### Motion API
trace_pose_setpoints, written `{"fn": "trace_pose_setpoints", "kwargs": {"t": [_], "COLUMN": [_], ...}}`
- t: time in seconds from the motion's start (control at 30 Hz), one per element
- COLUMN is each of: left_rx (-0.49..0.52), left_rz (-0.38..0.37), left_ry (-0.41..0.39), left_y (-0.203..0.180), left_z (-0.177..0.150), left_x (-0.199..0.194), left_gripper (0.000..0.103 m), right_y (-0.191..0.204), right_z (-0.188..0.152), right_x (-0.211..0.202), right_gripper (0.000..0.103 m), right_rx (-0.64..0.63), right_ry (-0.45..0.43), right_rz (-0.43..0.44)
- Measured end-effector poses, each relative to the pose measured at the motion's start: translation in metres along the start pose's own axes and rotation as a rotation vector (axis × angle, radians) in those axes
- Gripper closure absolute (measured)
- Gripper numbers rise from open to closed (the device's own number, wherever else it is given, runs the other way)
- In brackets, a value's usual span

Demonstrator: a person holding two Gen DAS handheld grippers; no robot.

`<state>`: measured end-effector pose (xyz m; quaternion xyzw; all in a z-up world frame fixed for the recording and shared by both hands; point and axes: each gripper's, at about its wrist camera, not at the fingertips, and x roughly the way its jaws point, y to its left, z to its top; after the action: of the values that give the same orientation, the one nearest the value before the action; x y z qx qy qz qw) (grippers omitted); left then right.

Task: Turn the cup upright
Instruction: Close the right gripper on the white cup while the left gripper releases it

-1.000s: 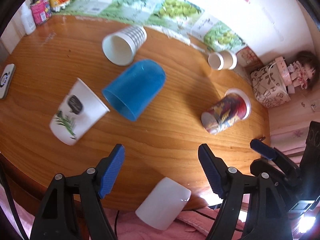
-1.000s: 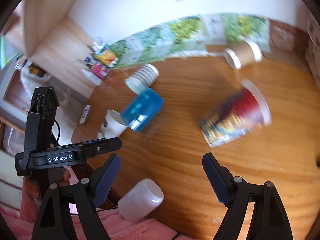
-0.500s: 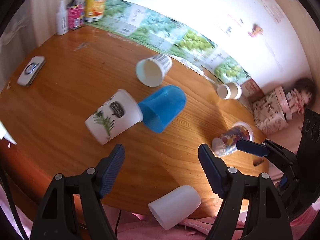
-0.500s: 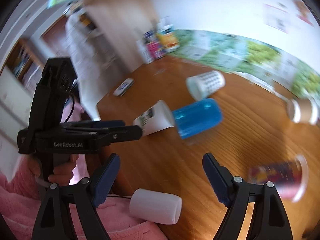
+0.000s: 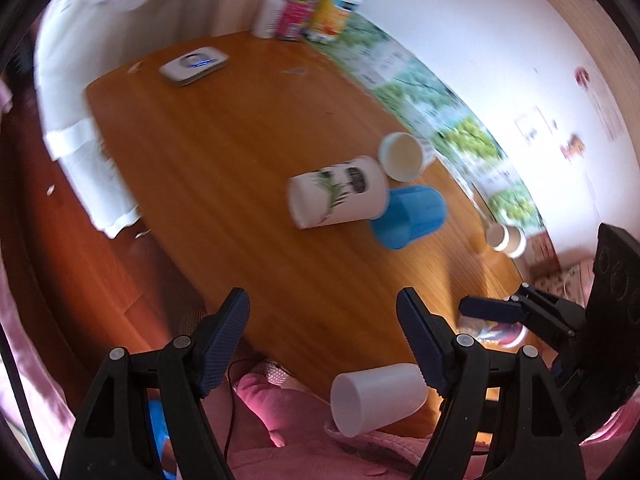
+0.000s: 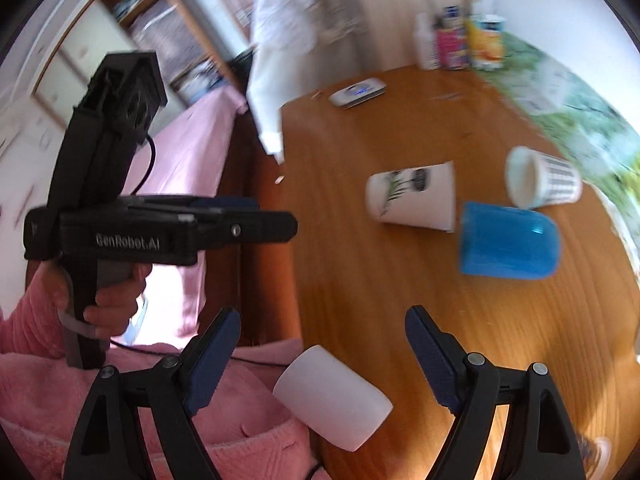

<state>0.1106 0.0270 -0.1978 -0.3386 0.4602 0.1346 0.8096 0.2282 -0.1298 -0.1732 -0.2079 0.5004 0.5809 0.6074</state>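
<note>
Wooden worktop (image 6: 400, 280): white cup (image 6: 332, 400) lies sideways at six o'clock, nearest right gripper (image 6: 322, 360); both grippers' jaws apart, left gripper (image 5: 322, 336) too.

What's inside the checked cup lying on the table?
The checked cup lies on its side on the table, mouth toward the camera. The part of the interior that shows is plain, pale and empty. The deepest part, near the base, is blurred and cannot be made out.

Blue cup (image 6: 508, 242) – leaf-print white cup (image 6: 414, 196) – plain white cup (image 6: 332, 402)
</note>
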Motion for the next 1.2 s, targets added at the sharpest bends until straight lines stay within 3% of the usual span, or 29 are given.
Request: {"fn": "trace_pose_setpoints", "kwargs": {"t": [0.07,0.2,0.33,0.73,1.0,1.2], "left_rx": [-0.042,-0.138,-0.224,-0.349,-0.314,-0.357], "left_rz": [0.02,0.05,0.081,0.094,0.108,0.029], "left_ry": [-0.01,-0.018,-0.042,-0.082,-0.075,-0.077], "left_y": [0.009,0.027,0.04,0.058,0.051,0.048], "left_z": [-0.011,-0.029,-0.044,-0.066,-0.058,-0.052], "left_x": [-0.005,-0.014,-0.024,-0.028,-0.03,-0.029], "left_gripper": [0.024,0.024,0.024,0.024,0.024,0.024], "right_y": [0.009,0.033,0.043,0.045,0.04,0.035], "right_z": [-0.002,-0.021,-0.04,-0.05,-0.056,-0.061], "right_x": [0.008,0.033,0.05,0.081,0.095,0.099], "right_gripper": [0.018,0.018,0.018,0.018,0.018,0.018], "right_rx": [-0.076,-0.338,-0.449,-0.553,-0.553,-0.55], "right_ry": [0.044,0.178,0.259,0.318,0.34,0.339], "right_rz": [0.002,-0.081,-0.061,-0.048,-0.011,-0.013]}}
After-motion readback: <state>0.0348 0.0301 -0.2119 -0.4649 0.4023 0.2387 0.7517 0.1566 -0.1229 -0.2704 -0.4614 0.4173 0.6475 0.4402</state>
